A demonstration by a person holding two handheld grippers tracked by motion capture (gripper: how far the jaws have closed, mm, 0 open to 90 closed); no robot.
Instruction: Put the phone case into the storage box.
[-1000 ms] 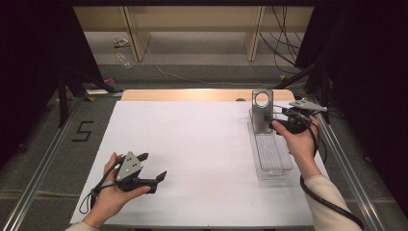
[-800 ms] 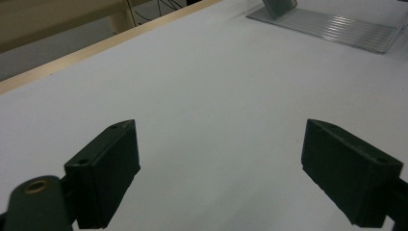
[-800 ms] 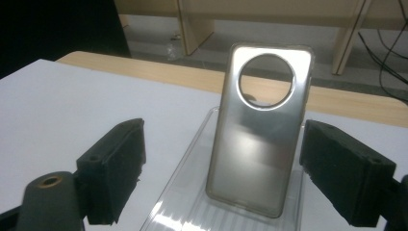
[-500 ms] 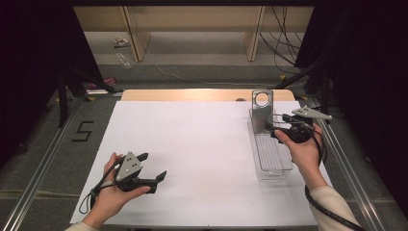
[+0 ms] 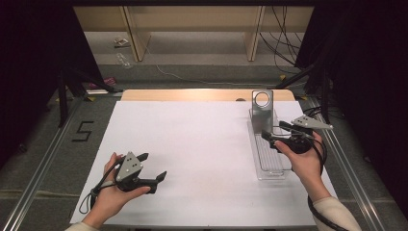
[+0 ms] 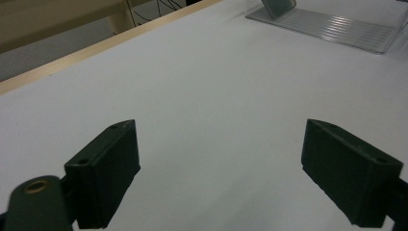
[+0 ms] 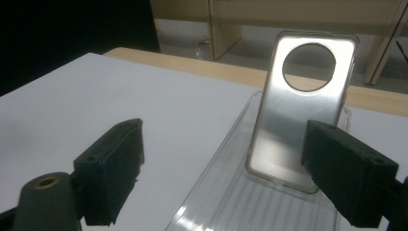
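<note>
The right gripper (image 5: 275, 131) has its fingers (image 7: 113, 171) spread wide and released, grasping nothing. In the right gripper view they frame a silvery metal plate (image 7: 300, 110) with a round hole near its top, which stands upright, leaning slightly back, at the far end of a clear plastic tray (image 7: 231, 202). The right-hand finger overlaps the plate's lower right corner, so that corner is hidden, and whether it touches the plate cannot be told. In the high view this gripper hovers over the tray (image 5: 269, 166), just short of the plate (image 5: 262, 111), held by the person's right hand (image 5: 305, 161); the tray's clear walls are hard to make out against the white counter (image 5: 192, 139).

The left gripper (image 5: 153, 168) is also released, its fingers (image 6: 103, 173) well apart over bare counter with nothing between them. It sits near the counter's front left, in the left hand (image 5: 113, 197), well apart from the tray. In the left gripper view the tray (image 6: 337, 31) is cut off at the top right edge, and the plate's foot barely shows.
</note>
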